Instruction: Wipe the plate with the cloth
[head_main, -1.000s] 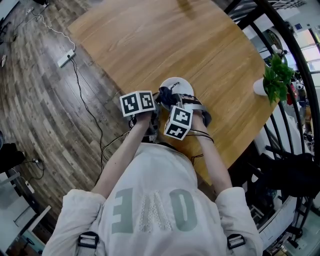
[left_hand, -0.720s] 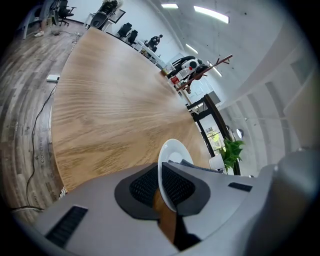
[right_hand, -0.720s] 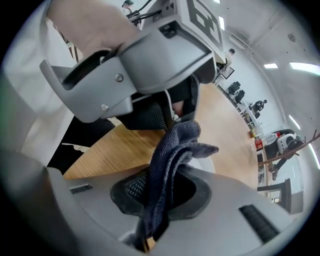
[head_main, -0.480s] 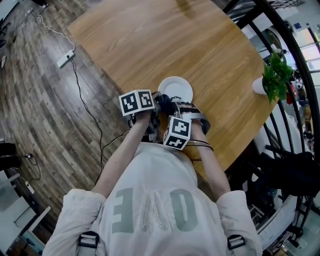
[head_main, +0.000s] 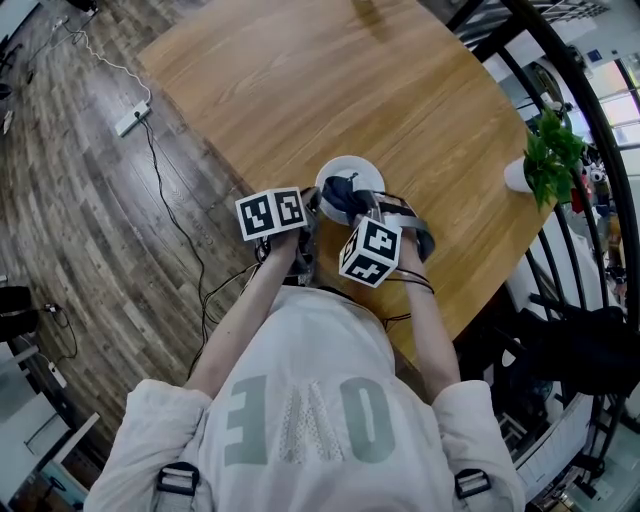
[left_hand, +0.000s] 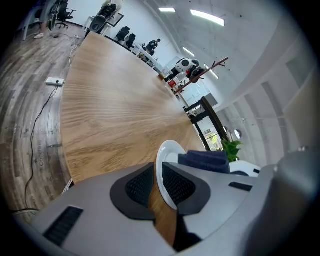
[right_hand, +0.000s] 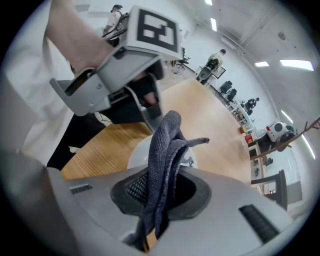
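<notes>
A small white plate (head_main: 345, 168) sits near the table's front edge. My left gripper (head_main: 314, 203) is shut on its left rim; in the left gripper view the rim (left_hand: 161, 167) runs between the black pads. These jaws have just eased a touch with the rim still between them. My right gripper (head_main: 357, 210) is shut on a dark blue-grey cloth (head_main: 345, 193), which lies over the plate's near half. In the right gripper view the cloth (right_hand: 167, 147) stands up from my right gripper (right_hand: 160, 192), above the plate (right_hand: 136, 154).
The round wooden table (head_main: 300, 80) stretches away beyond the plate. A potted plant (head_main: 545, 150) stands at its right edge beside a black metal frame (head_main: 590, 110). A power strip (head_main: 131, 117) and its cable lie on the wooden floor at left.
The right gripper drew the cloth back off the plate toward me, then brought it forward over the plate's near half again. The left gripper has held still on the rim.
</notes>
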